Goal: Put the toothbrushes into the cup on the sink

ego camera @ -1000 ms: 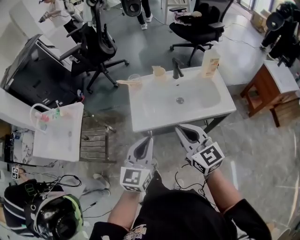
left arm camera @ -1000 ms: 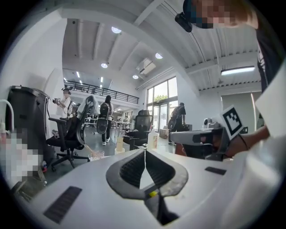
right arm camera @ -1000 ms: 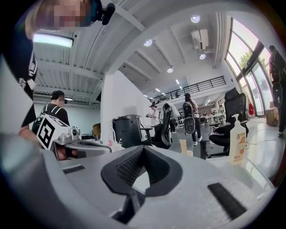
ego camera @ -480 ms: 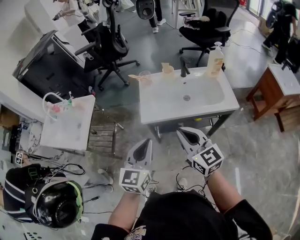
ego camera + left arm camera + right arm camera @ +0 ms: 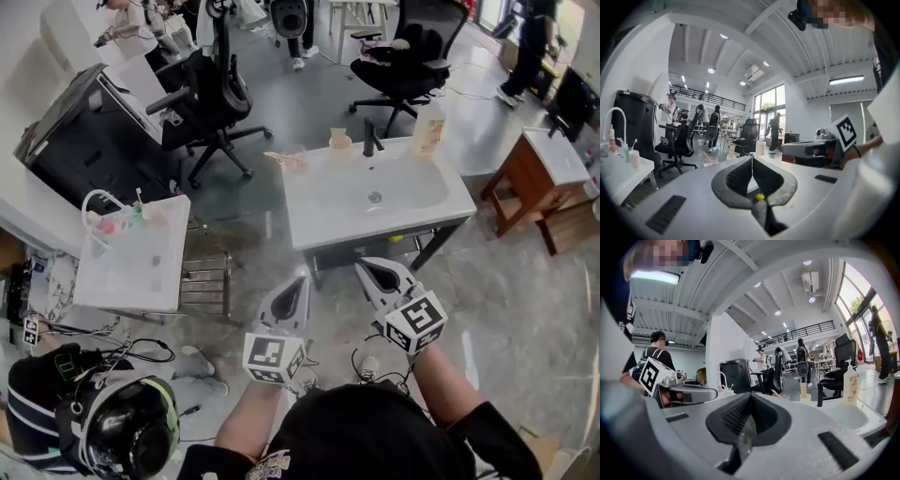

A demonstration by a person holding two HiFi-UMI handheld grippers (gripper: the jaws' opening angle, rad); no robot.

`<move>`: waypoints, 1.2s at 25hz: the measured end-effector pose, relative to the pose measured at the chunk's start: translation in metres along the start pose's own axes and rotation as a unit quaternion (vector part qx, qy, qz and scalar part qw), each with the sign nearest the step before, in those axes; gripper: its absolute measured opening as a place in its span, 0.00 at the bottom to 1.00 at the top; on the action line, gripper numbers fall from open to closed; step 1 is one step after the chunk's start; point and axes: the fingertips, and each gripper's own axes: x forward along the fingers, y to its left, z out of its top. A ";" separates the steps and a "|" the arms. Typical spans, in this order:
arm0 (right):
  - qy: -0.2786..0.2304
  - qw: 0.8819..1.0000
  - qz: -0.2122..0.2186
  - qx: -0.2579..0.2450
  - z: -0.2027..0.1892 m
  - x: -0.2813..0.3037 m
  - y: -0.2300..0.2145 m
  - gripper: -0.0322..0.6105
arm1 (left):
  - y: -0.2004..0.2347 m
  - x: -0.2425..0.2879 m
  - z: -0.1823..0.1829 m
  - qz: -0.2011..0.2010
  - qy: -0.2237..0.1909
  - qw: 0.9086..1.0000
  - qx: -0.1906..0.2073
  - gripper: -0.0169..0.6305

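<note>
A white sink (image 5: 323, 220) stands ahead of me, with a black faucet (image 5: 371, 141) at its back edge. Left of the faucet sits a beige cup (image 5: 338, 141). At the sink's back left corner is a clear cup (image 5: 296, 162) with a thin toothbrush-like stick (image 5: 279, 156) across it. My left gripper (image 5: 298, 279) and right gripper (image 5: 367, 267) hover side by side short of the sink's front edge, both shut with nothing in them. The left gripper view shows its fingertips (image 5: 751, 157) closed together, and the right gripper (image 5: 750, 394) looks the same in its own view.
A soap bottle (image 5: 428, 127) stands at the sink's back right. A second small sink (image 5: 141, 272) with cups is at left, and a wooden table (image 5: 539, 173) at right. Office chairs (image 5: 216, 94) and people stand beyond. A black helmet (image 5: 122, 436) lies at lower left.
Both grippers were level with the sink's front edge; the sink now sits farther off, leaving a strip of floor in between. Their jaws have stayed shut.
</note>
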 end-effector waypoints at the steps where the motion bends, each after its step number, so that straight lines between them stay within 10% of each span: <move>1: -0.001 1.000 -0.006 0.001 0.000 0.001 0.003 0.06 | 0.003 -0.001 0.000 -0.005 0.000 1.000 -0.002 0.04; 30: -0.002 0.999 -0.039 0.014 0.000 -0.017 0.009 0.06 | -0.012 -0.013 0.003 -0.037 0.007 0.999 0.001 0.04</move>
